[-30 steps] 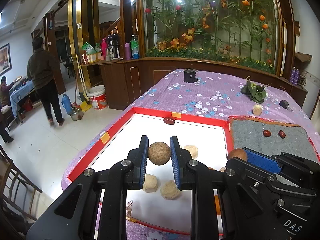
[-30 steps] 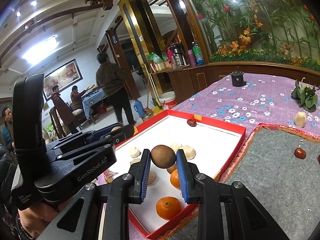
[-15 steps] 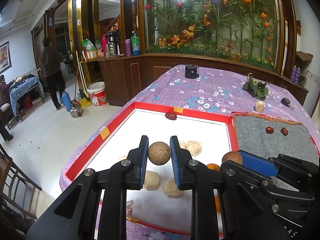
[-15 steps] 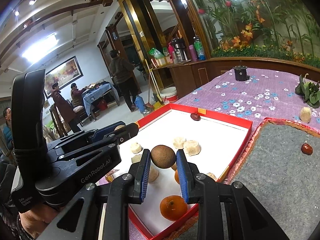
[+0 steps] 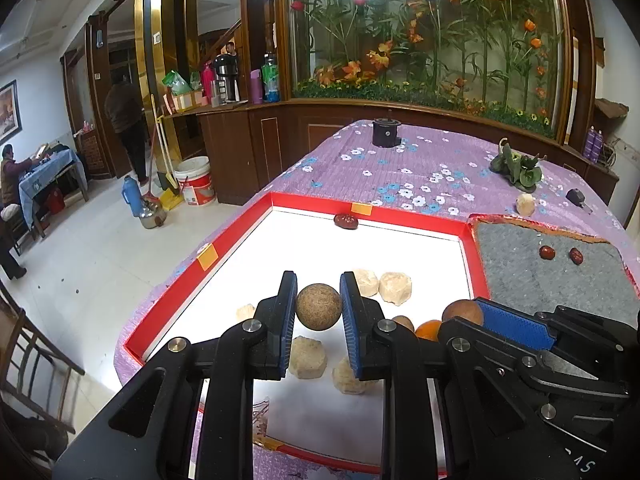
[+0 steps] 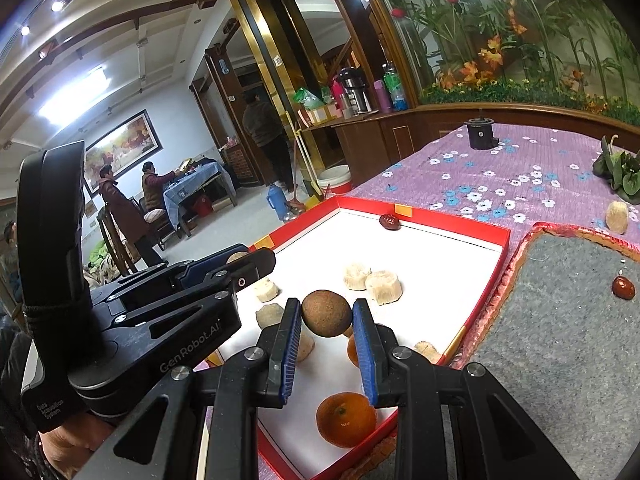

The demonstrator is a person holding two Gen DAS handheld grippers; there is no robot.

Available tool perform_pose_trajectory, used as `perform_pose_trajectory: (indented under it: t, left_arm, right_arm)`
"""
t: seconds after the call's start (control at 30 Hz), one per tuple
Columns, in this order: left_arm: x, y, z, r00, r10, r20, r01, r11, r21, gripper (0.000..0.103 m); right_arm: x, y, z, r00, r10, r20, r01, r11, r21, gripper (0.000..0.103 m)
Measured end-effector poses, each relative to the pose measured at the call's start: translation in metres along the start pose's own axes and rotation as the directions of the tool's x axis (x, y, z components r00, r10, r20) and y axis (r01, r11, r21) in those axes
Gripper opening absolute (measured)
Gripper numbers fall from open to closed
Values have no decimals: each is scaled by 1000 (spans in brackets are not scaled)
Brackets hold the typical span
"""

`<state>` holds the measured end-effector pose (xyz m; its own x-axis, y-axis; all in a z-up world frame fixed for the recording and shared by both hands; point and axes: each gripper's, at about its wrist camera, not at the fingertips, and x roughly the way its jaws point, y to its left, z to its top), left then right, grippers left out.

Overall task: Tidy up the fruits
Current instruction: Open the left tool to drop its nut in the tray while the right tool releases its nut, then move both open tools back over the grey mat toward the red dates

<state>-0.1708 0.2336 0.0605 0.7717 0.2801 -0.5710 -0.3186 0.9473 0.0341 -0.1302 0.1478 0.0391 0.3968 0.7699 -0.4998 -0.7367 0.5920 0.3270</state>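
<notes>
My left gripper [image 5: 319,307] is shut on a round brown fruit [image 5: 319,306] and holds it above the red-rimmed white tray [image 5: 400,219]. My right gripper [image 6: 326,318] is shut on a second round brown fruit [image 6: 326,317] above the tray's near right part [image 6: 505,252]. In the tray lie several pale lumpy fruits [image 5: 395,288], a red date [image 5: 345,221] at the far rim and an orange [image 6: 346,420] near the front. The grey mat [image 5: 552,280] to the right holds two red dates [image 5: 546,252].
The purple flowered tablecloth [image 5: 400,160] carries a black cup [image 5: 386,133], a green plant [image 5: 518,170], a pale fruit [image 5: 525,204] and a small dark object [image 5: 576,196]. The table's left edge drops to a tiled floor. People stand far left.
Both grippers keep their brown fruits and have drifted slightly back and up over the tray. A person in the background has walked away towards the doorway.
</notes>
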Motion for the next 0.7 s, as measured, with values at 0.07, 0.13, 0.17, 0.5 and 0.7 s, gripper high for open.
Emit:
perform_pose_trajectory:
  t: [0.07, 0.13, 0.17, 0.5, 0.7]
  left_arm:
    - [4, 0, -1, 1000, 1, -10, -1, 1000, 2, 21]
    - [9, 0, -2, 1000, 4, -20, -4, 1000, 1, 21]
    - [12, 1, -3, 1000, 6, -30, -6, 1000, 1, 21]
    - [43, 3, -13, 990, 22, -140, -25, 1000, -20, 28]
    - [45, 1, -15, 989, 46, -140, -48, 999, -14, 52]
  right_arm:
    - [2, -1, 0, 1000, -3, -4, 3, 1000, 1, 25]
    - [6, -3, 0, 1000, -7, -13, 7, 1000, 8, 25]
    - [8, -5, -1, 1000, -6, -18, 7, 1000, 12, 25]
    - [24, -23, -3, 998, -10, -70, 16, 995, 97, 41]
    - [23, -30, -4, 997, -5, -73, 16, 989, 146, 43]
